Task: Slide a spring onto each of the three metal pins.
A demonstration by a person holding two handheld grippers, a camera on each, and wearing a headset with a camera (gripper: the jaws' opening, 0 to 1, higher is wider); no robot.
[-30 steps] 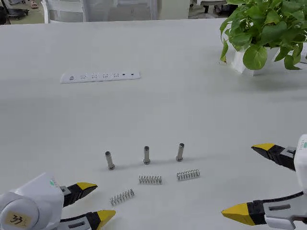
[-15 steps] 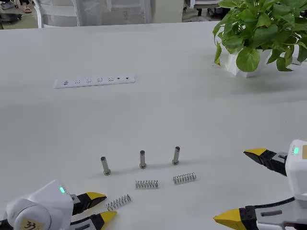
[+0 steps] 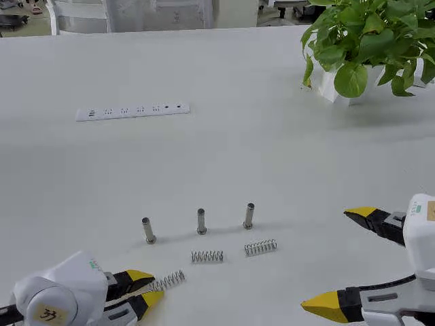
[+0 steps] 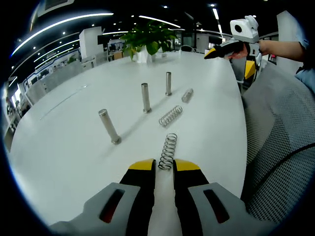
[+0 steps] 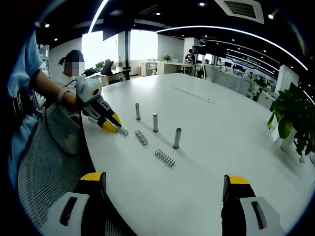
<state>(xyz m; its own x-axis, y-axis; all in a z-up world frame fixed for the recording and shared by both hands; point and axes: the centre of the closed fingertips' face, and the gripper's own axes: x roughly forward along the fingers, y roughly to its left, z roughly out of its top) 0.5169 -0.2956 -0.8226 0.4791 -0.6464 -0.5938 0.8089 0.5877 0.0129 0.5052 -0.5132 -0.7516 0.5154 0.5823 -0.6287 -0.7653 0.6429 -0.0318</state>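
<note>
A white workbench table (image 3: 272, 149) holds a green leafy potted plant (image 3: 367, 41) and a flat white power strip (image 3: 132, 111), both far off. The right gripper (image 3: 340, 259) gapes wide, clear of three upright grey metal pins (image 3: 201, 221). The left gripper (image 3: 147, 286) has its jaws nearly together, flanking one end of the nearest small coiled steel spring (image 3: 168, 279); whether they grip it is unclear.

Bare white table top (image 3: 272, 156) lies open behind the row of three upright grey metal pins (image 3: 201, 221), and the pins stand apart with clear surface between them. Three steel coil springs (image 3: 207, 256) lie just in front of the row, obstructing a low near-side approach. The long white power strip (image 3: 132, 111) and the leafy green plant in a white pot (image 3: 367, 41) are well apart from the pins. The wide-spread right gripper (image 3: 336, 260) sits right of the pins. The left gripper (image 3: 146, 287) takes the near-left corner.
</note>
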